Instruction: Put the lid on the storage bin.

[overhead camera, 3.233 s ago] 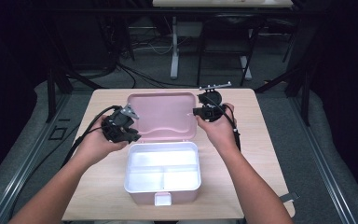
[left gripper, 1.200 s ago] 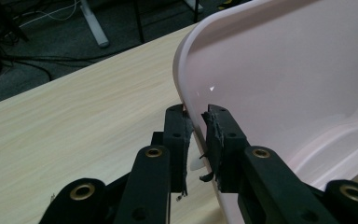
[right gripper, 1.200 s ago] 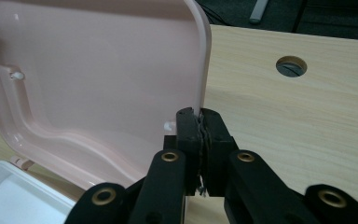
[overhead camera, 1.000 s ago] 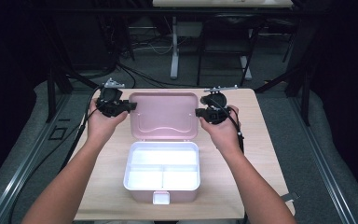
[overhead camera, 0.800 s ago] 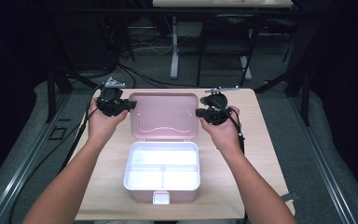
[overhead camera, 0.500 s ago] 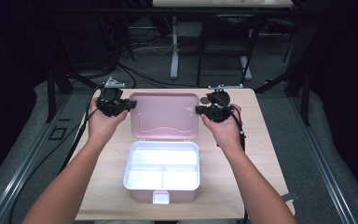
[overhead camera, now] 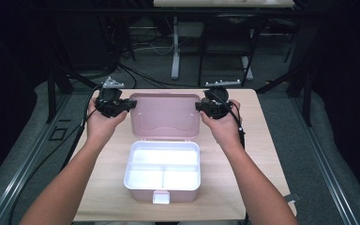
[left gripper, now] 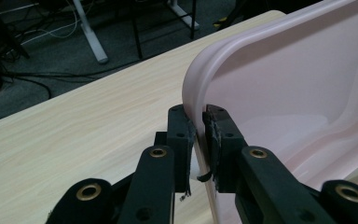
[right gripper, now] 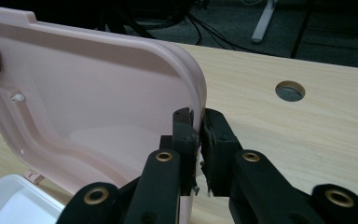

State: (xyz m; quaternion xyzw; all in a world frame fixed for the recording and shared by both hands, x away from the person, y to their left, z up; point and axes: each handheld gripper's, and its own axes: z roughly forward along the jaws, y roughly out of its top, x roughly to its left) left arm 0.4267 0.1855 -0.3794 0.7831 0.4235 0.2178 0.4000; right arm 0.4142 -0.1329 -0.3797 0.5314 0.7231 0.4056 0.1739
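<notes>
1. The pink lid (overhead camera: 163, 115) of the box (overhead camera: 162, 172) stands open between the two hands, its long axis running from one claw to the other; each claw sits at one short edge.
2. The left claw (left gripper: 199, 135) has just been closing and now pinches the lid's rim; the right claw (right gripper: 198, 140) is clamped on the opposite rim.
3. The white tray lies on the counter (overhead camera: 243, 168) nearer the person than both claws, so the lid would swing down toward it.
4. Earlier, the left claw hovered over the lid's near corner; it now sits at the lid's outer edge.
</notes>
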